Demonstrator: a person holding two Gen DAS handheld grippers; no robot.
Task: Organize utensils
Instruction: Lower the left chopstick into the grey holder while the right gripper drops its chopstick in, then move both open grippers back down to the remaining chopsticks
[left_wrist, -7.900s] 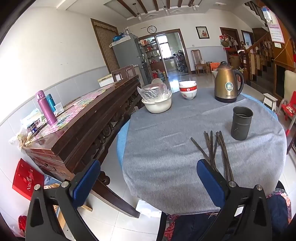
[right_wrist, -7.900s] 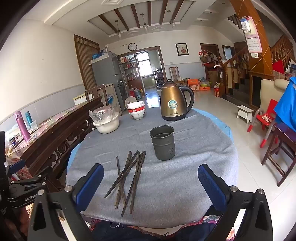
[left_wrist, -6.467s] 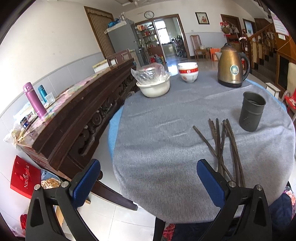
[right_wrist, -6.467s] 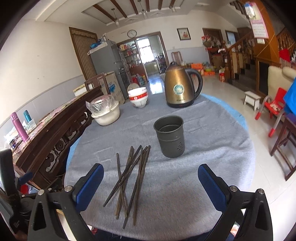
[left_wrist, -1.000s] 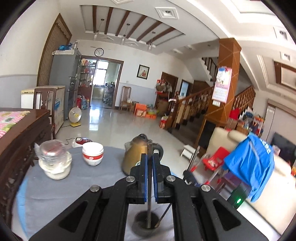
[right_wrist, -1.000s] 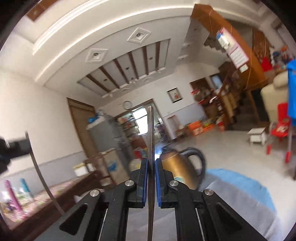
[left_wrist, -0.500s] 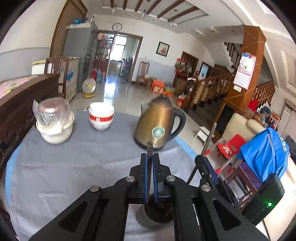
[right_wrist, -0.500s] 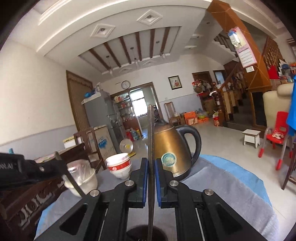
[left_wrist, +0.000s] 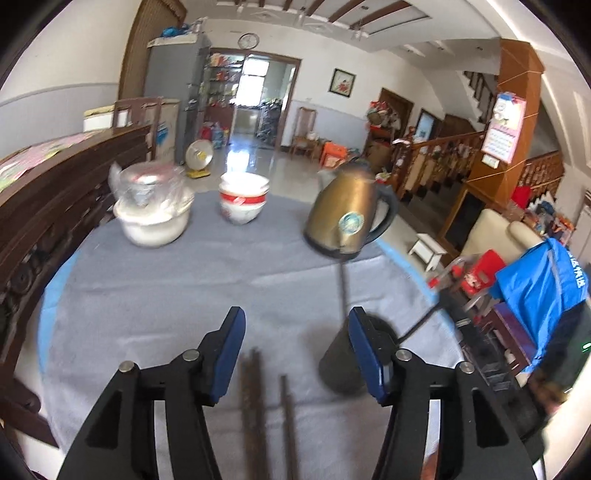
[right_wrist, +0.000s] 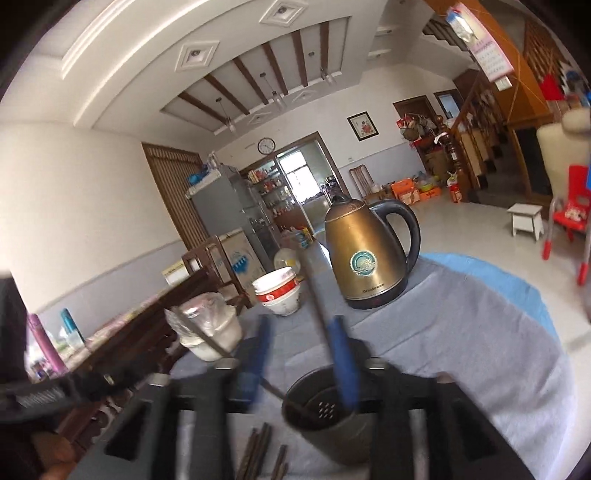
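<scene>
Both jaws are opening empty, left gripper (left_wrist: 295, 349) and right gripper (right_wrist: 301, 354), dropping chopsticks (right_wrist: 317, 306) upright into the holder cup (right_wrist: 321, 417), more chopsticks (left_wrist: 251, 402) waiting below.

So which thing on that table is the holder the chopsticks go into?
Find the round table with the grey cloth. Nearer than the gold kettle stands a dark grey cup. Unlike the white bowls, it has small holes in its wall and chopsticks leaning out.
</scene>
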